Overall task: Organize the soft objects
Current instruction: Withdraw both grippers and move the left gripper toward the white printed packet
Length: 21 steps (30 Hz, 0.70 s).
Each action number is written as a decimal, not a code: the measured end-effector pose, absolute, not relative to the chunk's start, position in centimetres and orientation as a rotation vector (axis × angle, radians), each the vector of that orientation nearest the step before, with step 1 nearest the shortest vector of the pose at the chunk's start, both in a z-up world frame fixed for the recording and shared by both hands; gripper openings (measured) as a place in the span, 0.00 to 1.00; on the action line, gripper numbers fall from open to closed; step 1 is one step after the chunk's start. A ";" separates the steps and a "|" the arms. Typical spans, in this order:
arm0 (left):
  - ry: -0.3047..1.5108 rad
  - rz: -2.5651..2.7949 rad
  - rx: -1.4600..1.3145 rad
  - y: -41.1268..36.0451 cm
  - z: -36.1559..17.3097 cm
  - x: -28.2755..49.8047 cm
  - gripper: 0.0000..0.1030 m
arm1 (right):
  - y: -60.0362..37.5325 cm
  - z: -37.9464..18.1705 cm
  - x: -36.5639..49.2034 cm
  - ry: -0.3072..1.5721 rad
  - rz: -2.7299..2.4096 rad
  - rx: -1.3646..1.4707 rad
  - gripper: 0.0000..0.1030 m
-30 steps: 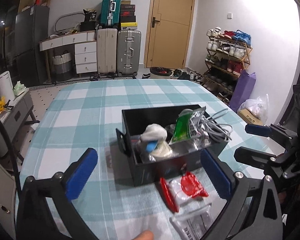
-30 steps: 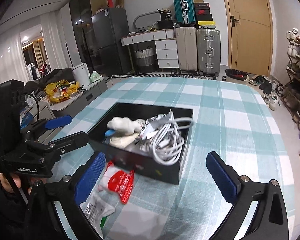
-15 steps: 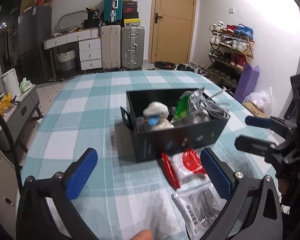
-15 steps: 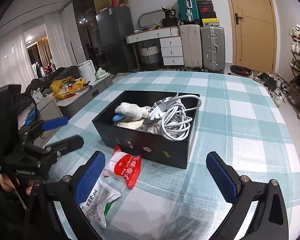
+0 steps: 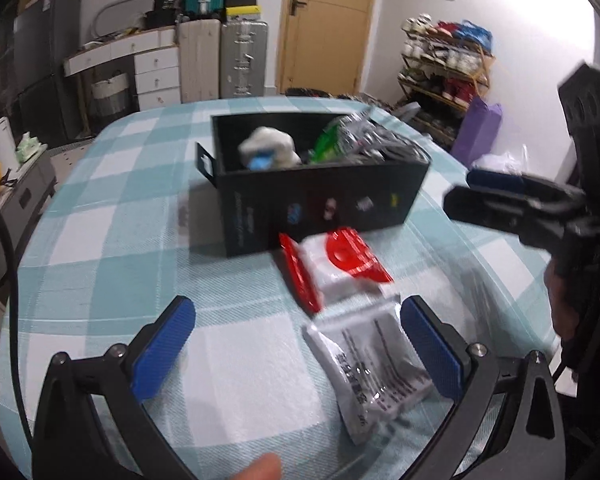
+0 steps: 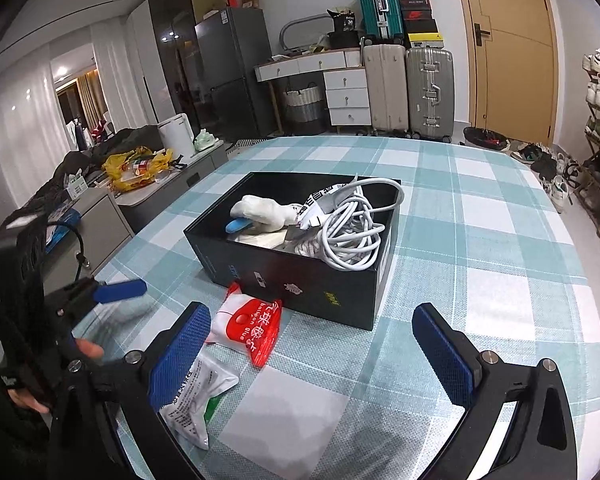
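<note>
A black box (image 5: 320, 200) (image 6: 300, 276) stands on the checked table. It holds a white sock (image 6: 260, 210), a coiled white cable (image 6: 352, 224) and a green packet (image 5: 326, 142). A red-and-white packet (image 5: 332, 268) (image 6: 248, 328) lies against the box's near side. A clear white packet (image 5: 372, 368) (image 6: 196, 400) lies nearer still. My left gripper (image 5: 296, 348) is open and empty above the table, its right finger beside the clear packet. My right gripper (image 6: 312, 356) is open and empty, its left finger over the clear packet.
The teal checked tablecloth (image 6: 480, 248) covers the table. Suitcases (image 6: 428, 92) and a drawer unit (image 6: 346, 96) stand by the far wall near a door (image 6: 508, 48). A shoe rack (image 5: 444, 64) is at the right. A low cabinet (image 6: 148, 188) stands left of the table.
Both grippers have drawn back from the box, toward the table's near edge. The two packets now show more fully between the fingers. Both stay open.
</note>
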State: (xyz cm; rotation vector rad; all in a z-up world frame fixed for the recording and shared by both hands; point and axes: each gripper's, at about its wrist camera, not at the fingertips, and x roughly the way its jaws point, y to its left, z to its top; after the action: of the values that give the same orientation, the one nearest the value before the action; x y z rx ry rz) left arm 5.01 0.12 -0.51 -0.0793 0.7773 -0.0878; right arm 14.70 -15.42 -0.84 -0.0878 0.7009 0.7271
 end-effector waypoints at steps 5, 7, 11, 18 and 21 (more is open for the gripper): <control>0.817 -0.126 -0.061 -0.8 -0.8 5.1 1.00 | -15.4 -0.9 14.7 0.705 0.731 -0.086 0.99; 0.830 -0.155 -0.076 -1.0 -0.9 5.1 1.00 | -15.4 -0.9 14.7 0.705 0.730 -0.087 0.99; 0.855 -0.172 -0.077 -1.8 -1.3 5.3 1.00 | -15.3 -1.0 14.7 0.702 0.728 -0.089 0.99; 0.897 -0.132 -0.051 -1.9 -1.9 5.7 0.99 | -15.4 -1.0 14.8 0.703 0.723 -0.089 0.99; 0.901 -0.112 -0.062 -1.3 -2.1 5.6 0.99 | -15.5 -1.2 14.9 0.709 0.723 -0.083 0.99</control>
State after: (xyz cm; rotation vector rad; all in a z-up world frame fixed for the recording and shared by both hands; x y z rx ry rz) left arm 5.63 -1.33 -2.11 -0.0617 0.9006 -0.1123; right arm 14.89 -15.46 -1.18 -0.0827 0.7094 0.7233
